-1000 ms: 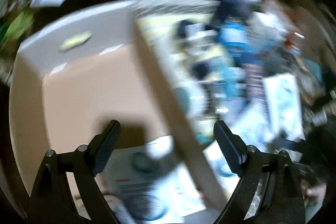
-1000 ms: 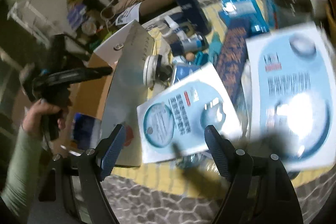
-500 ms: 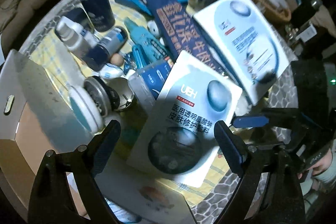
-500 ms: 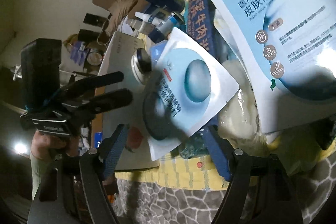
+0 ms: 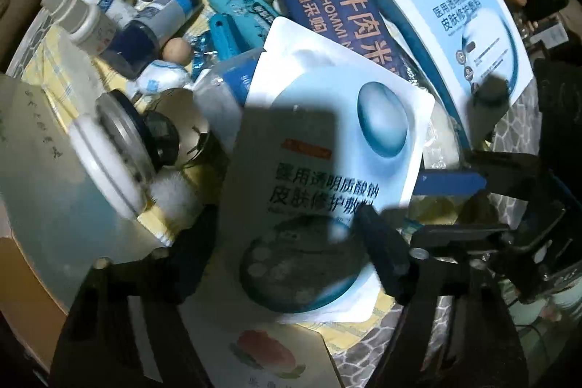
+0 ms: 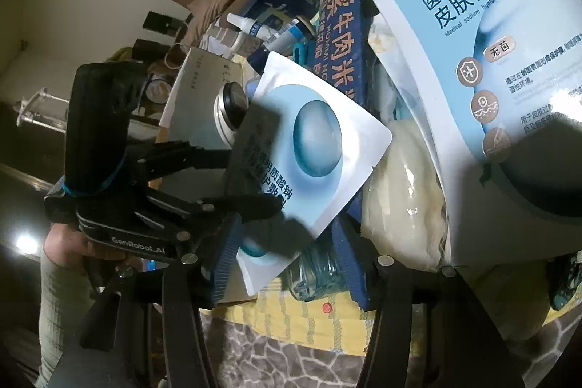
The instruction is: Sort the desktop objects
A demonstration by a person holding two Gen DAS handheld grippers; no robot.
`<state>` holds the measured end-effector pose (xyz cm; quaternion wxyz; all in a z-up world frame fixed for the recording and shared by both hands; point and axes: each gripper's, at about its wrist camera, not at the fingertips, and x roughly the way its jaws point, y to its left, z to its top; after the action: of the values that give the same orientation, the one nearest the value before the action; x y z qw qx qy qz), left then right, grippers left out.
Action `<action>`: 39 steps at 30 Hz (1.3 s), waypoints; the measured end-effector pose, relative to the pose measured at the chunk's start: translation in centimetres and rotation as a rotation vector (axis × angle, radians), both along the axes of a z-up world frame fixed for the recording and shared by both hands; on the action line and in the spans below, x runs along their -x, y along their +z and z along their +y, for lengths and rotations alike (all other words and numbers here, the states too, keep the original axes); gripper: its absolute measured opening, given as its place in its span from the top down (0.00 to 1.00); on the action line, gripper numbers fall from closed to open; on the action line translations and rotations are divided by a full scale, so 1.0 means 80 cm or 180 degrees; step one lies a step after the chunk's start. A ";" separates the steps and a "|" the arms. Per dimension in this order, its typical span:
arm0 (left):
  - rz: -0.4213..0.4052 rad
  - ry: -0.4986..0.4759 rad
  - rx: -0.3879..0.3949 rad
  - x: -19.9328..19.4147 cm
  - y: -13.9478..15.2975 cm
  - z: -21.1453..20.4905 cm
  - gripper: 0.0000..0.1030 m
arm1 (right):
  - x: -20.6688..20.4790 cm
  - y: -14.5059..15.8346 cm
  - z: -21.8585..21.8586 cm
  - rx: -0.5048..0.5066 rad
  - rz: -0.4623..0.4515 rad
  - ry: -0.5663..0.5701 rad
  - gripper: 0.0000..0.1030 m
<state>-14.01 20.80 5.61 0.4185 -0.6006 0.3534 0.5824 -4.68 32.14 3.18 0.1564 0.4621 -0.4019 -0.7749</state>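
The blue-and-white sachet (image 5: 327,148) lies tilted atop the clutter near the table edge, propped on other items. In the left wrist view the left gripper (image 5: 283,253) points down with jaws closing either side of its lower end, pads seemingly not yet pressing; the pick-up step looks in hand. In the right wrist view the right gripper (image 6: 287,257) angles downward, jaws closing around the sachet's lower corner (image 6: 262,264); next, a firm pinch before lifting.
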 end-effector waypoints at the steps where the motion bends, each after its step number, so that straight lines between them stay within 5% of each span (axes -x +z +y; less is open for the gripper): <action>1: 0.0022 0.0057 -0.0020 0.003 0.004 -0.005 0.45 | -0.001 0.000 0.000 -0.0006 0.0006 0.0002 0.47; 3: 0.0059 0.0185 -0.0105 0.009 0.018 -0.016 0.70 | -0.001 0.002 -0.002 -0.0005 0.0009 0.0004 0.47; 5: 0.0057 0.0249 -0.0179 0.009 0.030 -0.025 0.81 | -0.002 0.001 -0.006 -0.0043 0.0013 0.0014 0.47; 11: -0.0140 0.0276 -0.0360 -0.011 0.042 -0.038 0.80 | -0.008 0.003 -0.008 -0.0176 0.0033 -0.0003 0.47; 13: -0.0307 0.0358 -0.0515 -0.011 0.046 -0.044 0.76 | -0.011 0.003 -0.003 -0.0142 0.0056 -0.0060 0.46; 15: -0.0570 0.0574 -0.0681 -0.002 0.046 -0.050 0.56 | -0.013 0.003 0.005 -0.0094 0.0077 -0.0093 0.46; 19: -0.0613 0.0738 -0.0729 0.002 0.040 -0.045 0.57 | -0.010 0.002 0.006 -0.0087 0.0075 -0.0072 0.46; 20: -0.0483 0.0682 -0.0656 -0.003 0.037 -0.041 0.67 | -0.009 0.003 0.005 -0.0097 0.0078 -0.0068 0.46; 21: -0.0359 0.0588 -0.0598 -0.003 0.035 -0.039 0.92 | -0.010 0.003 0.007 -0.0106 0.0084 -0.0065 0.46; 22: -0.0234 0.0507 -0.0547 -0.009 0.035 -0.038 0.99 | -0.010 0.003 0.008 -0.0095 0.0088 -0.0064 0.46; 27: 0.0112 0.0421 -0.0668 -0.038 0.055 -0.044 0.98 | -0.011 0.004 0.009 -0.0167 0.0103 -0.0023 0.46; 34: 0.0047 0.0587 -0.0872 -0.039 0.076 -0.063 0.98 | -0.009 0.018 -0.014 -0.0665 0.0193 0.0118 0.46; 39: -0.0023 0.0672 -0.0886 -0.052 0.069 -0.059 0.98 | -0.010 0.016 -0.016 -0.0674 0.0208 0.0143 0.46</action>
<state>-9.83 16.06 11.12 0.4354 -0.5728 0.2028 0.6642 -3.84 30.84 4.49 0.1370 0.4594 -0.3021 -0.8240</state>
